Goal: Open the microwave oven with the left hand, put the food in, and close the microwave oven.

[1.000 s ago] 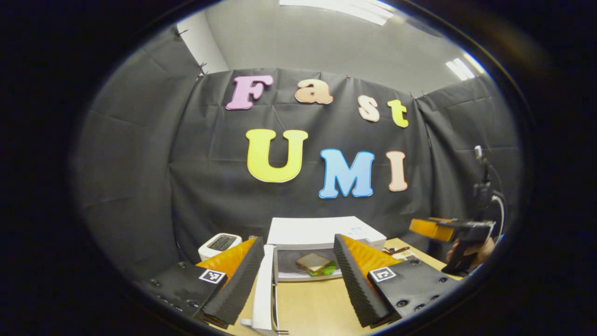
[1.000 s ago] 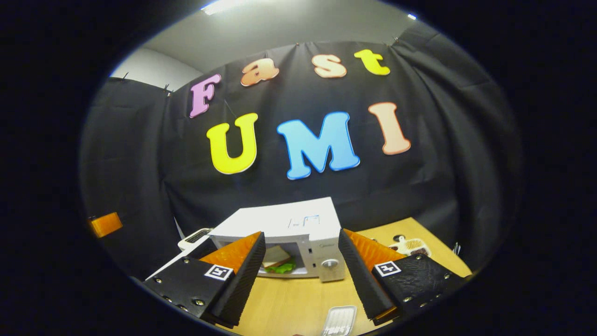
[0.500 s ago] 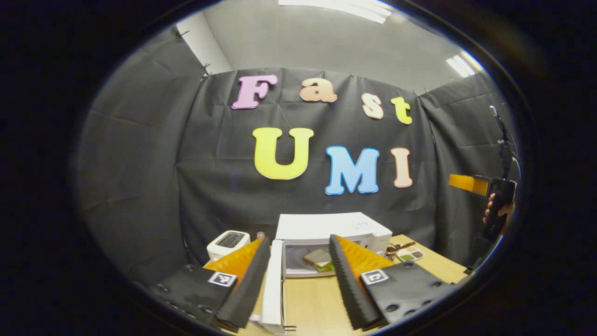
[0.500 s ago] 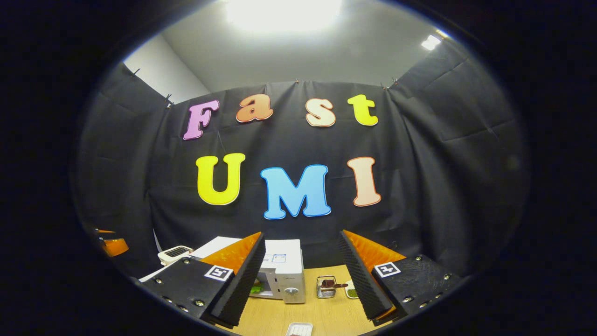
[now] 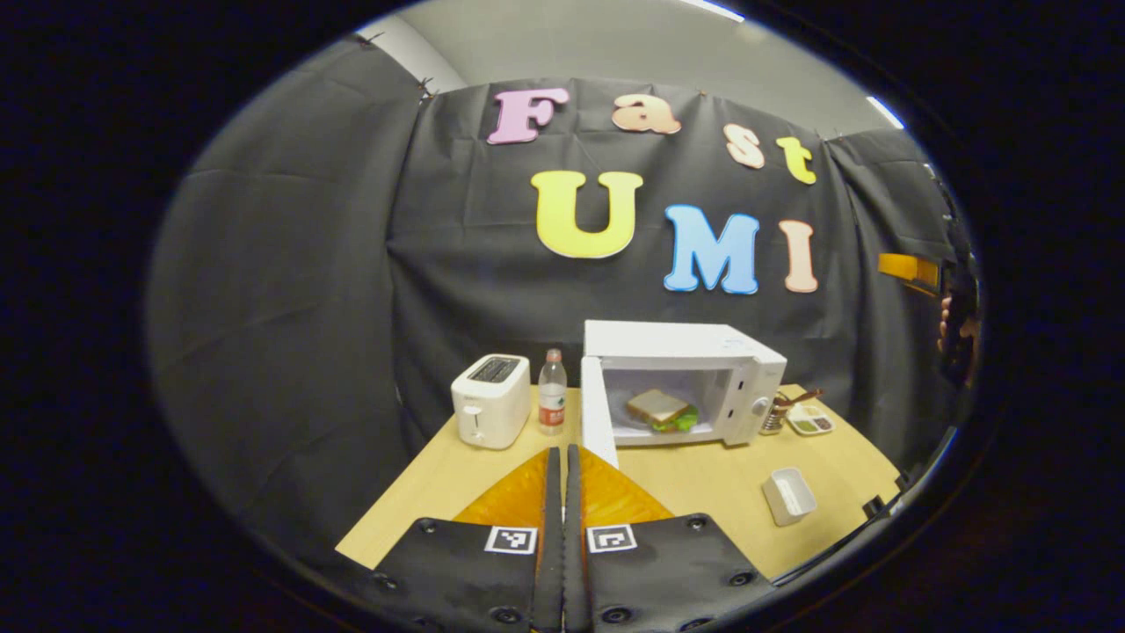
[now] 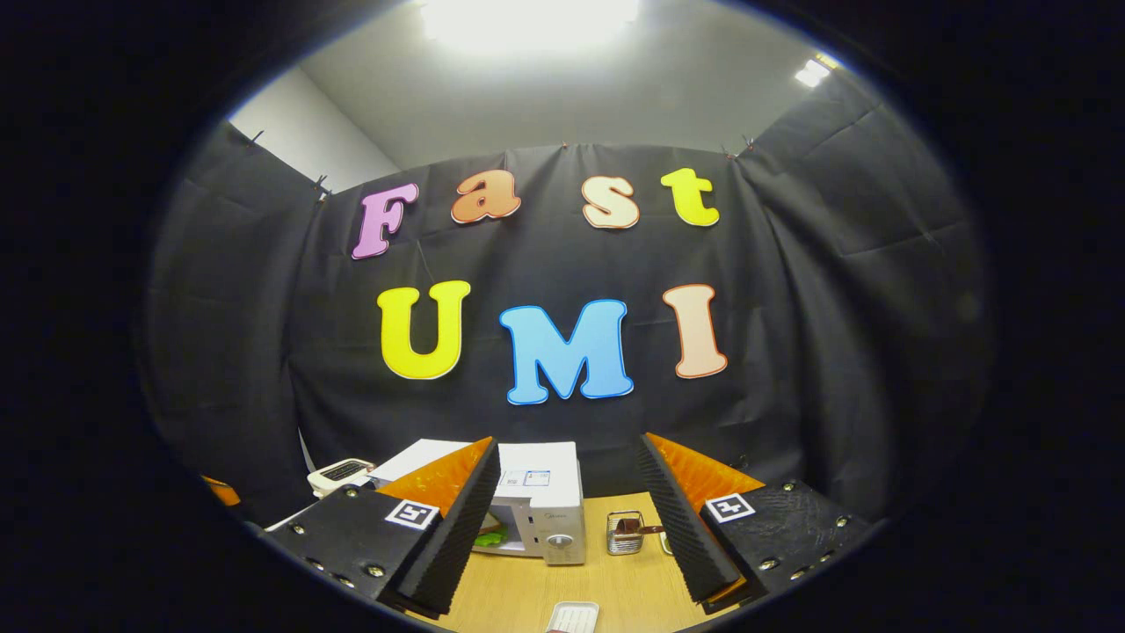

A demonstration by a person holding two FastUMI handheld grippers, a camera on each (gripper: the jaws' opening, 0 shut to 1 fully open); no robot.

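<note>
Left tool (image 5: 563,492) pressed closed, empty, low at 6 o'clock. Right tool (image 6: 562,510) spread wide, empty. Microwave (image 5: 681,382) on counter (image 5: 703,479), door (image 5: 596,422) ajar; sandwich (image 5: 661,410) inside.

Black cloth booth wall (image 6: 835,290), grey ceiling (image 6: 562,97), bright ceiling light (image 6: 527,13), wooden table (image 5: 703,479)

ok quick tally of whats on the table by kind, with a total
microwave: 1
sandwich: 1
toaster: 1
water bottle: 1
white tray: 1
utensil holder: 1
small dish: 1
total: 7
</note>
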